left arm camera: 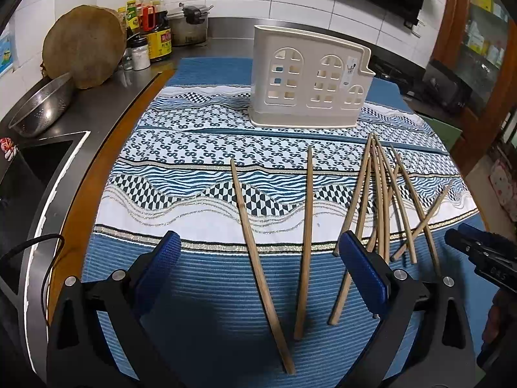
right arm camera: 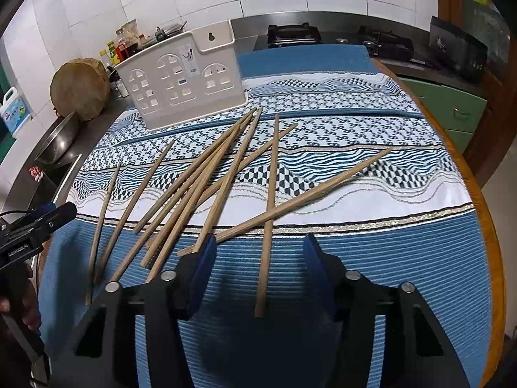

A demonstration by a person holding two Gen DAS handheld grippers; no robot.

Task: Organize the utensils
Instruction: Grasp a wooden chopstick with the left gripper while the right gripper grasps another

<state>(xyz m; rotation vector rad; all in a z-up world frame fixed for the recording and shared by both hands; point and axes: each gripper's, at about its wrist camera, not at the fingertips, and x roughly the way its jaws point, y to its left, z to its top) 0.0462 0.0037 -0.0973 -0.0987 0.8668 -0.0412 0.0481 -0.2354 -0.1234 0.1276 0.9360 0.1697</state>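
Several wooden chopsticks lie loose on a blue patterned cloth (left arm camera: 194,148). A cream utensil holder (left arm camera: 307,80) (right arm camera: 181,80) with window cut-outs stands upright at the far side. My left gripper (left arm camera: 258,239) hangs open over the cloth's near end, and two separate chopsticks (left arm camera: 255,252) lie between its blue pads, untouched. The crossed pile of chopsticks (left arm camera: 381,200) (right arm camera: 200,181) lies to its right. My right gripper (right arm camera: 261,242) is open, partly narrowed, around one chopstick (right arm camera: 269,213) that points away; the pads stand clear of it. Each gripper shows at the edge of the other's view.
A round wooden chopping block (left arm camera: 84,45), a steel colander (left arm camera: 42,106), bottles (left arm camera: 155,32) and a dark sink (left arm camera: 35,168) line the counter on the left. A gas stove (right arm camera: 294,34) sits behind the table, and a green cabinet (right arm camera: 452,110) stands to the right.
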